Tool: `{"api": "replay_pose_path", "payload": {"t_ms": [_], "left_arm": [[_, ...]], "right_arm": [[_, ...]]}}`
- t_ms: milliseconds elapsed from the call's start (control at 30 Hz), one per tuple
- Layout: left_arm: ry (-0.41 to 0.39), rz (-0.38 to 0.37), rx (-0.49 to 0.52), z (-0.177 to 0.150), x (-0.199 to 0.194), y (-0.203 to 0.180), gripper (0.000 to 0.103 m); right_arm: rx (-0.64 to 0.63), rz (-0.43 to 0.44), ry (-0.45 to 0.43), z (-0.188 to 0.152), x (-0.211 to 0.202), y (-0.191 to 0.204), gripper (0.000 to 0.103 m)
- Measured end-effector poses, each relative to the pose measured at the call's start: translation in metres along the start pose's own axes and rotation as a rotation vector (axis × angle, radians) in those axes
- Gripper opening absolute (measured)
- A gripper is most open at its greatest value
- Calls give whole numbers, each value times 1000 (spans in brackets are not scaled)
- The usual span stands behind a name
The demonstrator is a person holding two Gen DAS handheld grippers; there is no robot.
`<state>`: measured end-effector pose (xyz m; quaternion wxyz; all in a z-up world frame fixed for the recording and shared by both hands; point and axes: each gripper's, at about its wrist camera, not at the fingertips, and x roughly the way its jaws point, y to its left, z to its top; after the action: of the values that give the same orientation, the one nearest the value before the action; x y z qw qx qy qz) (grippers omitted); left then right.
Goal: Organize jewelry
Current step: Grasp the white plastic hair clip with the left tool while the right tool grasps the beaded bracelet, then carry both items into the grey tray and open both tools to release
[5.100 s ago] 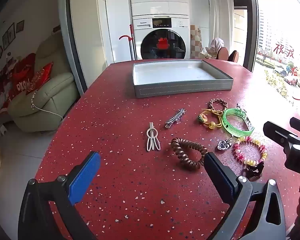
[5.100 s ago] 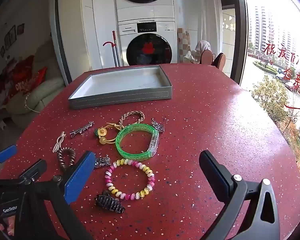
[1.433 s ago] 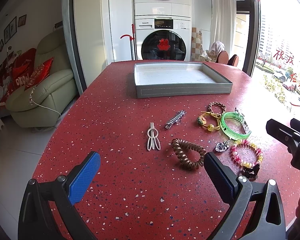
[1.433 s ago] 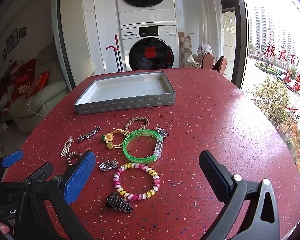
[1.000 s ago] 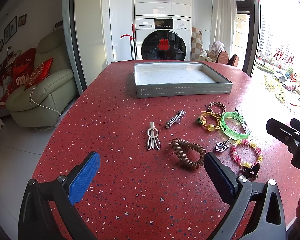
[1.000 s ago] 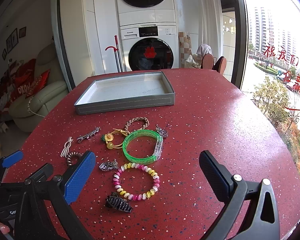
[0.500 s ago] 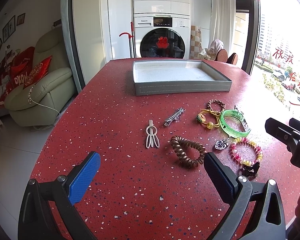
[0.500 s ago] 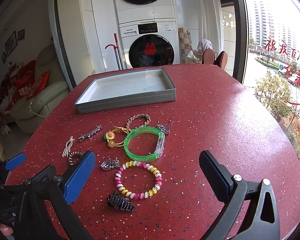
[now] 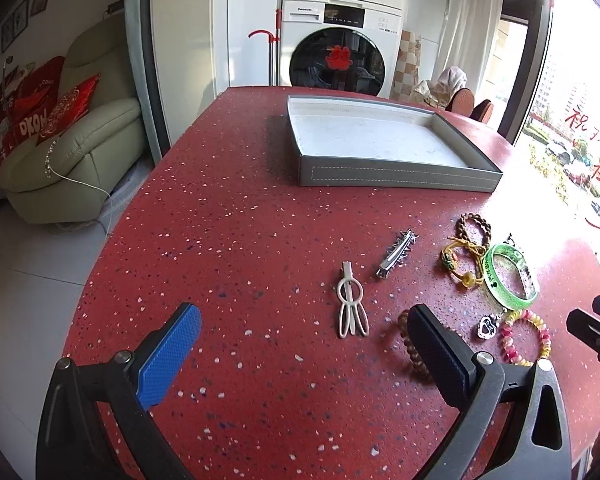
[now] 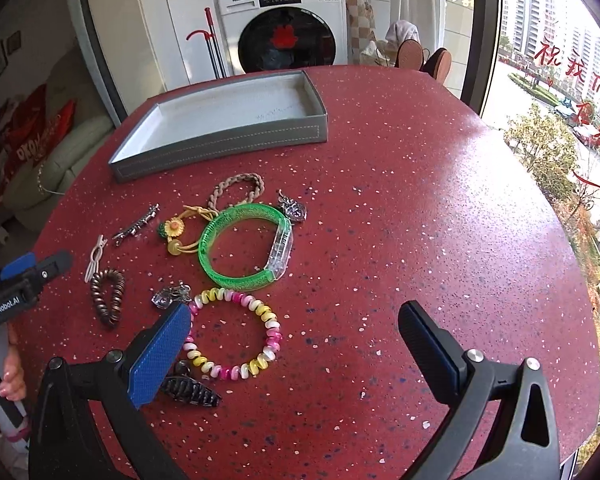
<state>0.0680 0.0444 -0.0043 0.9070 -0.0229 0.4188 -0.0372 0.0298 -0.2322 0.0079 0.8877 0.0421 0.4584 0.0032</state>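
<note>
Two grippers hovering over a red speckled worktop [image 10: 420,200], both with jaws spread wide and gripping nothing. Left gripper [image 9: 300,344] hanging above the near-left stretch of worktop, its right finger covering part of a brown coil hair tie [image 9: 408,344]. Right gripper [image 10: 296,328] poised over the near edge of the scattered jewelry, its blue-padded left finger overlapping a pink, yellow and white beaded bracelet [image 10: 236,332] in view.

Lying loose on the worktop, none of it in the tray: a green translucent bangle [image 10: 246,246] beyond the beaded bracelet; a braided tan bracelet [image 10: 238,188] farther back; a yellow cord tie with a flower [image 10: 180,230] just left of the bangle; a silver charm [image 10: 294,208] at the bangle's far right; a heart-shaped silver pendant [image 10: 168,296] near the beaded bracelet's left side; a dark claw clip [image 10: 192,390] nearest the camera; a silver bar clip [image 9: 396,254] and a cream hair clip [image 9: 350,304] off to the left.

Sitting empty at the far side of the worktop, well apart from the jewelry: a shallow grey tray [image 10: 220,148] with a white lining.

Showing behind: a front-loading washing machine [image 9: 340,48], and to the left a pale green sofa [image 9: 72,152].
</note>
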Motion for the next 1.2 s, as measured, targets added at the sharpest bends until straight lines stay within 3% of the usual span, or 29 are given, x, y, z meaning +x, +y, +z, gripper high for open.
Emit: {"api": "replay_pose_path", "payload": {"t_ms": [167, 233, 267, 400, 500, 567, 633, 700, 900, 1200], "left_arm": [[87, -42, 8, 16, 32, 0, 103], [116, -49, 10, 17, 41, -2, 103], [120, -51, 16, 16, 43, -5, 95], [138, -41, 59, 15, 49, -15, 89], [139, -19, 95, 14, 50, -22, 78], [134, -22, 115, 15, 49, -26, 59], [131, -27, 130, 15, 47, -28, 42], [129, -34, 142, 15, 46, -29, 37], [122, -123, 106, 15, 37, -15, 37], [84, -173, 85, 42, 16, -8, 37]], "right_arm": [[-38, -13, 74, -2, 18, 7, 103], [-50, -17, 92, -3, 23, 10, 94], [-54, -18, 105, -4, 26, 12, 92], [-82, -41, 138, -7, 33, 18, 79], [-98, -47, 142, -8, 32, 23, 70], [-105, -46, 140, -9, 30, 25, 59], [-106, -46, 142, -6, 28, 27, 34], [-102, -35, 144, -5, 27, 26, 11], [-47, 15, 116, 4, 18, 14, 10], [-4, 108, 11, 51, -14, 4, 10]]}}
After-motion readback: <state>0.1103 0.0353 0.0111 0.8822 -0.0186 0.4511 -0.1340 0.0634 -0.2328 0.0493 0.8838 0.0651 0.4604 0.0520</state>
